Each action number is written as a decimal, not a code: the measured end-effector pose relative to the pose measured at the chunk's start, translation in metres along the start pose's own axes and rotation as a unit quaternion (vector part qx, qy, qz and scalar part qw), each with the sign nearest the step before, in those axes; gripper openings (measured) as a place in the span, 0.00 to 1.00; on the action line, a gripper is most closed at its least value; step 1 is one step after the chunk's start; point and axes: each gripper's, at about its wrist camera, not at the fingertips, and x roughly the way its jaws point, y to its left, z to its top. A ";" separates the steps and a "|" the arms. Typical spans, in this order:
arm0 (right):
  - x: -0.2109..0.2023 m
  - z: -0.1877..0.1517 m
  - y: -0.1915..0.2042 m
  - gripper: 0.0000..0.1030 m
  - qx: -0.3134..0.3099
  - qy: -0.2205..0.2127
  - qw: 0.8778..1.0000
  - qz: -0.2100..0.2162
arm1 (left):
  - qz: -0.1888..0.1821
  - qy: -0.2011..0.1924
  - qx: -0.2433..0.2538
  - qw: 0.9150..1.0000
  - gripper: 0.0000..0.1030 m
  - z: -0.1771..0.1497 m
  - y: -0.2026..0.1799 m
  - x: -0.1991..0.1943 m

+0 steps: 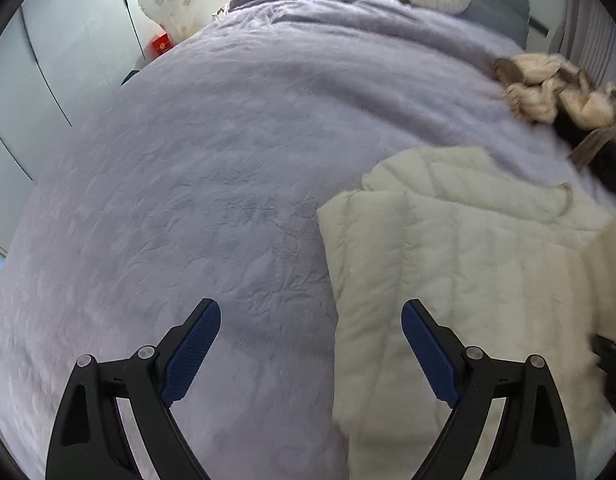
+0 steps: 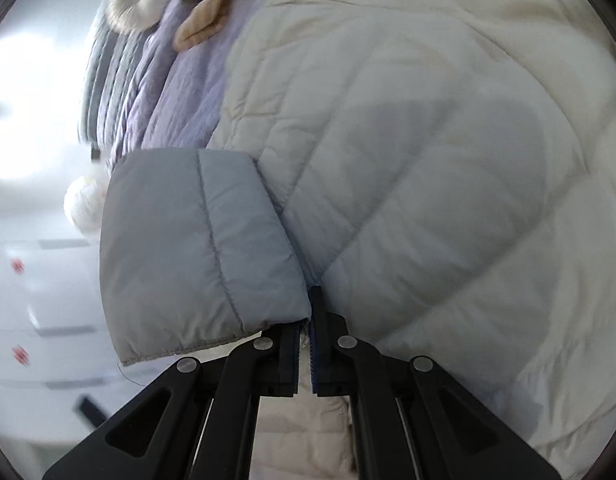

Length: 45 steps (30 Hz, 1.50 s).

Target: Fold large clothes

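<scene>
- Your right gripper (image 2: 311, 320) has its jaws clenched on an edge of the jacket (image 2: 408, 168); cloth shows pinched between the pads, with a puffy flap (image 2: 195, 248) standing up just beside them.
- Your left gripper (image 1: 311, 344) is released, jaws wide, nothing between them. It hovers over the bed (image 1: 195, 184) at the jacket's near left edge, one finger over the cloth, the other over the cover.
- The step in hand looks like folding a side or sleeve over the body. Carry the pinched edge across in a low, even arc, so the padding does not balloon and slide.
- Bring the free left jaws down on the jacket's left edge to pin or lift it; one grip alone is likely to drag the whole garment across the smooth cover.
- Lay the folded edge parallel to the quilted seams; they make a ready guide for a straight fold.
- Open only once the flap lies flat, since padded cloth springs back.
- The jacket is cream-white, quilted in wide channels, thick and soft, with a slick shell. It lies spread on the near right part of the bed, partly folded already by the look of its stacked left edge.
- A heap of tan clothes (image 1: 556, 92) sits near the bed's right edge, apart from the jacket; keep the fold clear of it.
</scene>
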 end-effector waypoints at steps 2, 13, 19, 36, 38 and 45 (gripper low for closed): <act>-0.008 -0.002 -0.004 0.05 0.024 0.008 1.000 0.006 | -0.010 0.020 -0.022 1.000 0.90 -0.001 0.002 0.012; -0.070 -0.012 0.071 0.05 -0.197 -0.109 0.967 -0.119 | 0.005 0.028 -0.004 1.000 0.90 -0.014 -0.003 0.019; -0.020 0.010 0.066 0.05 -0.216 -0.064 0.961 -0.159 | 0.011 0.026 0.002 1.000 0.90 -0.012 -0.005 0.022; -0.089 0.007 0.020 0.27 -0.135 -0.033 0.987 -0.082 | -0.049 0.060 -0.014 0.997 0.90 -0.006 -0.019 -0.019; -0.106 0.004 0.006 0.59 -0.115 -0.044 0.989 -0.076 | -0.061 0.059 -0.001 0.996 0.90 -0.011 -0.032 -0.032; -0.167 0.008 -0.049 0.86 -0.057 -0.081 0.993 -0.067 | -0.118 0.065 0.051 0.990 0.90 -0.040 -0.100 -0.067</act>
